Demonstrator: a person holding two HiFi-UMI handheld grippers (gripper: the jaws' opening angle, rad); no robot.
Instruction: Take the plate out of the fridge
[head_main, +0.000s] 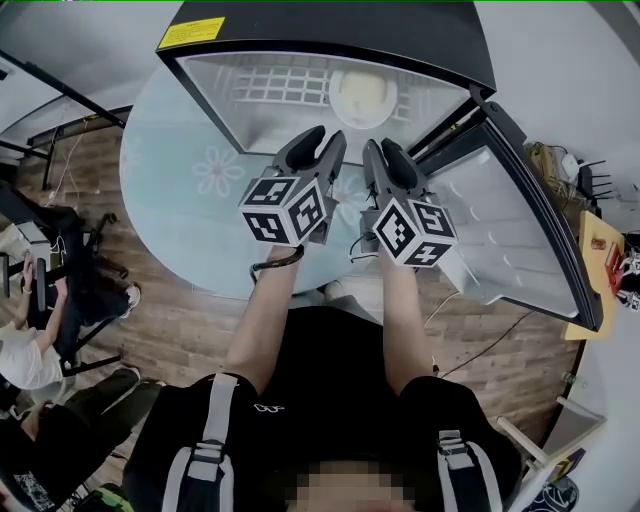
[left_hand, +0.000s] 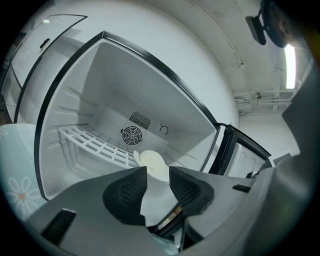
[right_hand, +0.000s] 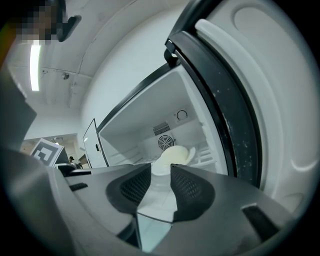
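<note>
A pale round plate (head_main: 358, 97) lies on the white wire shelf (head_main: 270, 85) inside the open fridge (head_main: 330, 25). Both grippers hover side by side just in front of the fridge opening, pointing in at the plate. My left gripper (head_main: 320, 142) is open with nothing between its pads; in the left gripper view the plate (left_hand: 154, 164) shows beyond the gap of that gripper (left_hand: 158, 172). My right gripper (head_main: 383, 150) is open and empty too. In the right gripper view the plate (right_hand: 175, 156) sits past the tips of the right gripper (right_hand: 160, 170), apart from them.
The fridge door (head_main: 520, 230) stands swung open at the right, close beside the right gripper. The fridge sits on a round pale table (head_main: 190, 200) with flower print. People sit at the far left (head_main: 25, 340) on the wooden floor side. A fan grille (left_hand: 132, 135) marks the fridge's back wall.
</note>
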